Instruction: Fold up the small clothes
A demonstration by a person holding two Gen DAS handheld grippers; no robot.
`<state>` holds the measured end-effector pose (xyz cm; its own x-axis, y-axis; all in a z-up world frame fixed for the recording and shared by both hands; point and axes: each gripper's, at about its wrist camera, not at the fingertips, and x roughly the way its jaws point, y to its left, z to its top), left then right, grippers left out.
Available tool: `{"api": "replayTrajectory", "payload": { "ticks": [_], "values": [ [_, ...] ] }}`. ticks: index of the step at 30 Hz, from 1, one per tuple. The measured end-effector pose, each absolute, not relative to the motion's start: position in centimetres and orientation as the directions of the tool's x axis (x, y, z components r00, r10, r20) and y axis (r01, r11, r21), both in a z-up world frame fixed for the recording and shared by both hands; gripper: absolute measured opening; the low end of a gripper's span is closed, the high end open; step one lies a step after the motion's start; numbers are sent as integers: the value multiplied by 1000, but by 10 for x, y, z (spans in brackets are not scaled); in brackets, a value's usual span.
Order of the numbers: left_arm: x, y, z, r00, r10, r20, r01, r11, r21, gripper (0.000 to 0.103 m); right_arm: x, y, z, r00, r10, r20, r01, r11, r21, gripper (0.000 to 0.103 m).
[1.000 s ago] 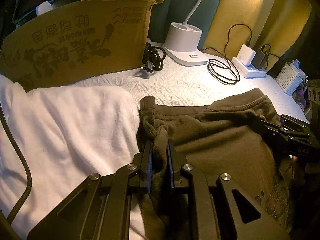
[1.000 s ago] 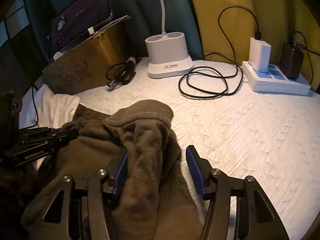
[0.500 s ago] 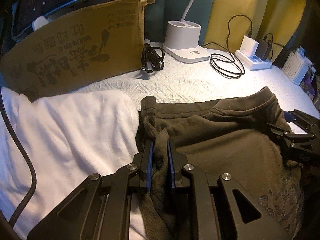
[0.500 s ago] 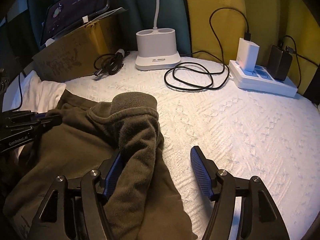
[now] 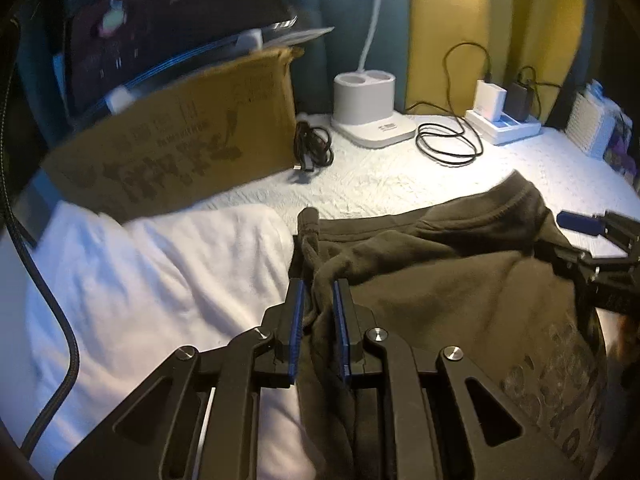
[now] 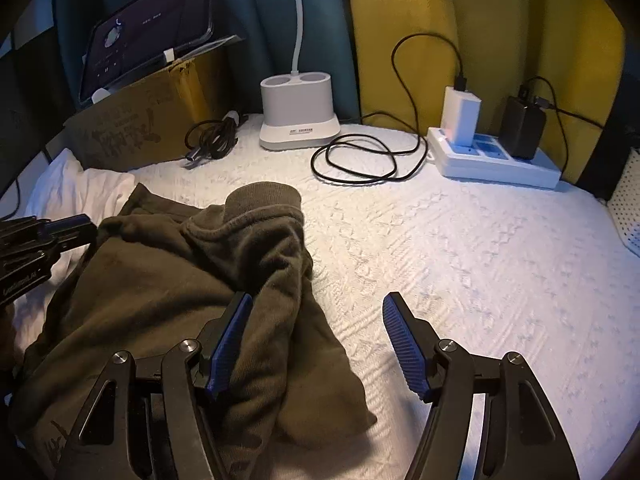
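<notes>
A dark olive-brown garment [image 5: 452, 292] lies bunched on the white textured table cover [image 6: 460, 240]. My left gripper [image 5: 318, 300] is shut on a fold at the garment's left edge. My right gripper [image 6: 316, 320] is open; its left finger rests on the garment [image 6: 192, 280] and its right finger hangs over the bare cover. The cloth's cuff sticks up ahead of it. The right gripper also shows at the right edge of the left wrist view [image 5: 592, 236]. The left gripper also shows at the left edge of the right wrist view [image 6: 48, 232].
A white cloth [image 5: 152, 280] lies left of the garment. A cardboard box [image 5: 180, 152] with a tablet [image 6: 148, 36] on it stands at the back left. A white lamp base [image 6: 298, 112], coiled black cables [image 6: 360, 156] and a power strip with chargers [image 6: 496, 152] line the back.
My right gripper has let the garment go and opened wider, pulling back a little. My left gripper has kept its hold and drawn back slightly.
</notes>
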<state>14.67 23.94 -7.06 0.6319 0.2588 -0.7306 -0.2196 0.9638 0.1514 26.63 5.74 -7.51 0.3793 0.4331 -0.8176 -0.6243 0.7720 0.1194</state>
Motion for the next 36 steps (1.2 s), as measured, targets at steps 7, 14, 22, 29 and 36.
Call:
{"api": "replayTrajectory", "payload": {
  "ticks": [7,14,22,29,36],
  "values": [
    [130,216,-63,658,202,-725,-170,978,119,15,253,46,-62,392,441,-807,-621,774,121,69],
    [112,200,-70,649,172,-741,-157,983,90,16,225,42,-57,371,462,-806,-647,751,133,69],
    [92,193,-85,620,157,-769,-157,985,74,16,188,47,-63,353,469,-810,-686,718,117,69],
    [86,208,-107,589,200,-783,-215,973,87,16,184,31,-73,356,459,-814,-667,735,123,69],
    [85,205,-104,582,202,-788,-229,970,80,16,181,21,-71,352,455,-818,-645,751,140,70]
  ]
}}
